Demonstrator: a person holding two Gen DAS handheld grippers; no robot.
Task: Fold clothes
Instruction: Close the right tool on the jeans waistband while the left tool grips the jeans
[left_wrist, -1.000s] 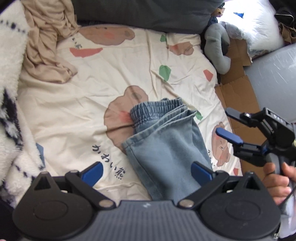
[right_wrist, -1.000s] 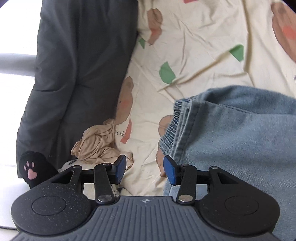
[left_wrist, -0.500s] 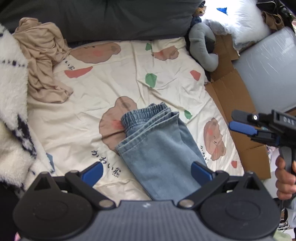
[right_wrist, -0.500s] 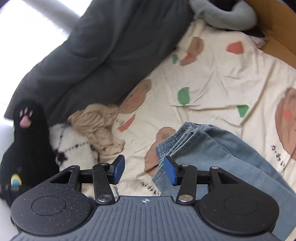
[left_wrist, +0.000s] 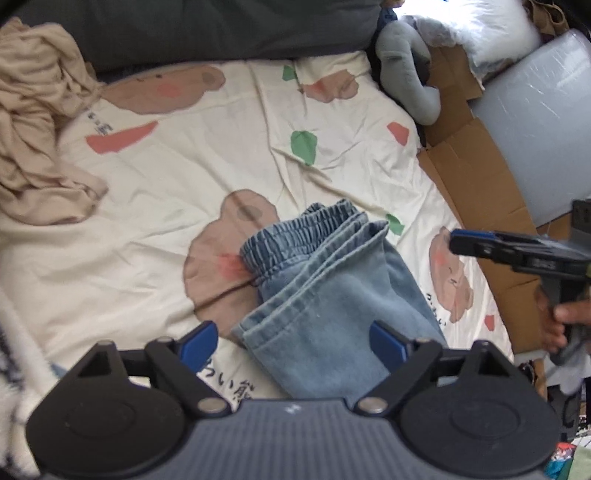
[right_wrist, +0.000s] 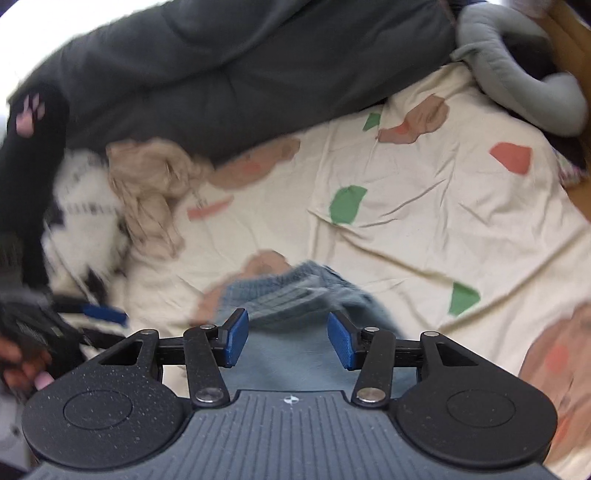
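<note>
On the bed (left_wrist: 155, 173), mid-sheet and partly over a printed bear, lie the jeans (left_wrist: 332, 295), folded into a thick stack with the elastic waistband at the far end and a hem edge nearest the left gripper (left_wrist: 293, 339).

The main risk, as I judge it, is the stack coming apart. Several denim layers sit loosely on each other, so a grip that catches only the top one or two would peel them up and undo the fold. A grip that reaches too deep could pinch the sheet as well and drag the jeans askew. The two grippers are close together over the same bundle, so they could also knock each other or pull the cloth in opposing directions. Blur in the right wrist view suggests quick movement, which makes a misjudged grab likelier. The tan garment (left_wrist: 40, 140) near the dark pillow (left_wrist: 221, 29) is well apart and should not interfere.

Left fingers (left_wrist: 199, 341) are spread wide, though they have just been closing a little. The jeans lie between and below them, with neither pad pressing on cloth, so nothing is held. The right gripper (right_wrist: 288, 343) has its fingers (right_wrist: 234, 341) about half apart, also narrowing slightly. Denim shows in the gap, but the pads do not pinch it. Whether either gripper brushes the fabric underneath, I cannot tell.
</note>
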